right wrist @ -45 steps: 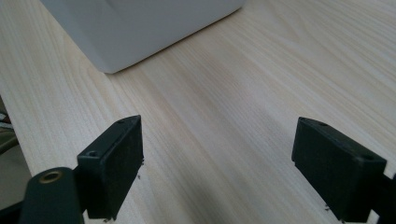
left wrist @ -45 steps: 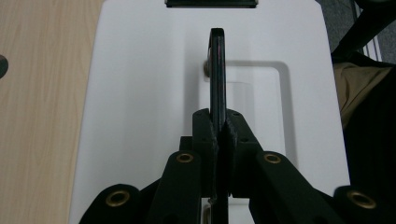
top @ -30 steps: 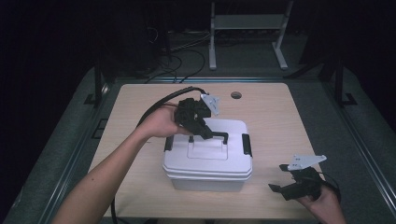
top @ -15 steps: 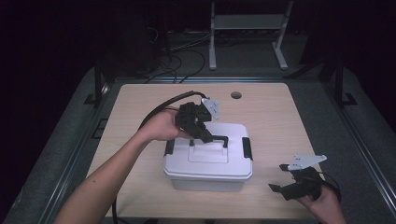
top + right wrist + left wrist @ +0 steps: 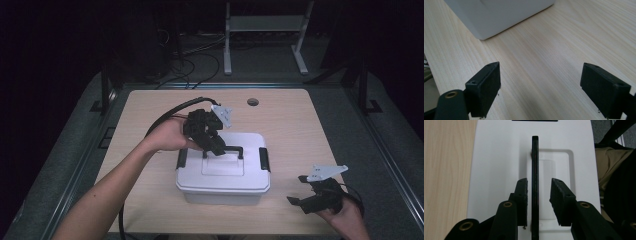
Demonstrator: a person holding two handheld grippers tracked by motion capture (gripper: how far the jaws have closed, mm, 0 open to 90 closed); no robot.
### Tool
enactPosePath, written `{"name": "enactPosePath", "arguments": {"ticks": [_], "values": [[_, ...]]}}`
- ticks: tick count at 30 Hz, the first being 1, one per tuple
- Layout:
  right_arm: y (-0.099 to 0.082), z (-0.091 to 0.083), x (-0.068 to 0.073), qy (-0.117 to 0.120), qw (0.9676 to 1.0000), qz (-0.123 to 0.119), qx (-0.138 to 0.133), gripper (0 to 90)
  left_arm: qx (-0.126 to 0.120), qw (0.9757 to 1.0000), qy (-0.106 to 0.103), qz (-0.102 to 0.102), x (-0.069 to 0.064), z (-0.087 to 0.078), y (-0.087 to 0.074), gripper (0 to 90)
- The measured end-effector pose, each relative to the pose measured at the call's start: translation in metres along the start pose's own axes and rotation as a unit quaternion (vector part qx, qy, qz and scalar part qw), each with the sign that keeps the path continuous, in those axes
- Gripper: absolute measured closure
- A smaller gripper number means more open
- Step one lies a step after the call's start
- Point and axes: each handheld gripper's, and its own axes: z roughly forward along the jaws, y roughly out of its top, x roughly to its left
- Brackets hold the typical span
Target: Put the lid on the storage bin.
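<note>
A white lidded box (image 5: 223, 170) stands on the wooden desk (image 5: 290, 120), near the middle and toward the person's side. A black carry handle (image 5: 535, 182) is raised upright on edge over the recessed panel in the lid. Black latches sit at the two short ends of the box.

The left gripper (image 5: 216, 148) hangs over the lid, pointing down at the handle. In the left gripper view its jaws straddle the handle bar. One pad lies just beside the bar, and whether it touches cannot be told. The other pad stands clear, with lid showing in the gap. The jaws have just been opening, with the handle between them and no longer pinched.

The right gripper (image 5: 306, 196) rests low at the near right corner of the desk, well apart from the box. The right gripper view shows its jaws spread wide over bare wood, holding nothing, with a corner of the box ahead of them.
</note>
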Motion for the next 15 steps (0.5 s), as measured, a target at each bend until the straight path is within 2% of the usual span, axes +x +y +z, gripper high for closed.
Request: {"name": "enactPosePath", "arguments": {"ticks": [5, 15], "values": [[-0.002, -0.001, -0.001, -0.002, 1.0, 0.003, 0.001, 16.1, -0.003, 1.0, 0.004, -0.002, -0.002, -0.004, -0.003, 59.9], [0.0, 0.004, 0.0, -0.002, 1.0, 0.0, 0.006, 15.5, -0.011, 0.9998, 0.013, -0.004, -0.005, -0.012, -0.006, 52.3]]}}
